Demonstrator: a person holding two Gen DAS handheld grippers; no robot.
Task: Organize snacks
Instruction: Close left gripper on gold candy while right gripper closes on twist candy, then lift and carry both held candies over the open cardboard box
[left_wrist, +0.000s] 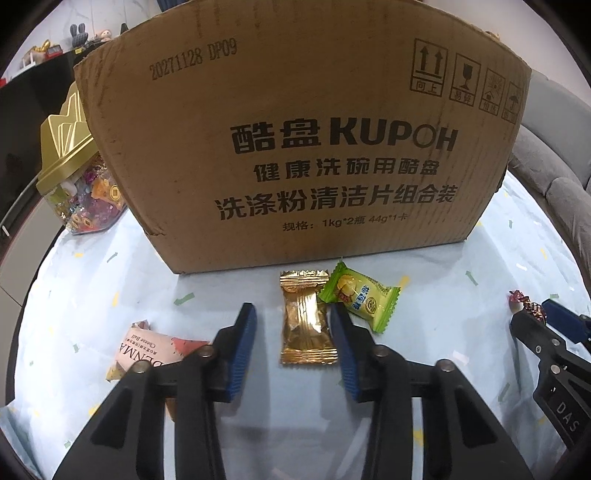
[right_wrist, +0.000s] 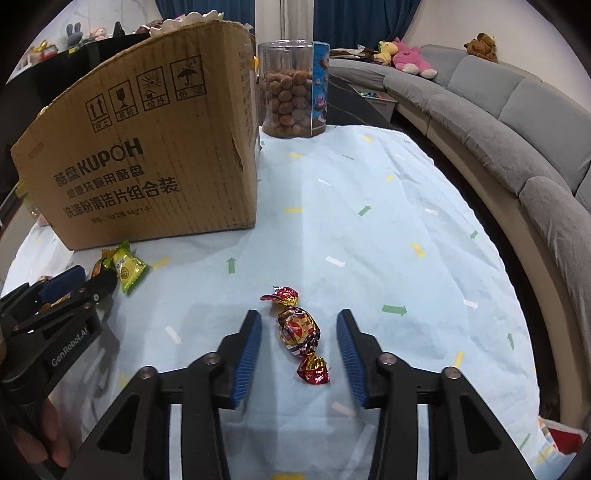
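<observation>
Risk: left gripper (left_wrist: 293, 325), open, straddles the gold packet (left_wrist: 307, 321) beside the green packet (left_wrist: 360, 295) (may snag it); right gripper (right_wrist: 299, 328), open, straddles the candy (right_wrist: 300, 332), whose foil could slip.

A curved grey fabric sofa (right_wrist: 509, 110) sweeps along the right, with pink and yellow plush toys (right_wrist: 404, 55) on its far end. Dark blue curtains (right_wrist: 347, 22) hang at the far wall. At far left, a black cabinet (left_wrist: 33, 110) carries small figurines (left_wrist: 79, 35).
</observation>
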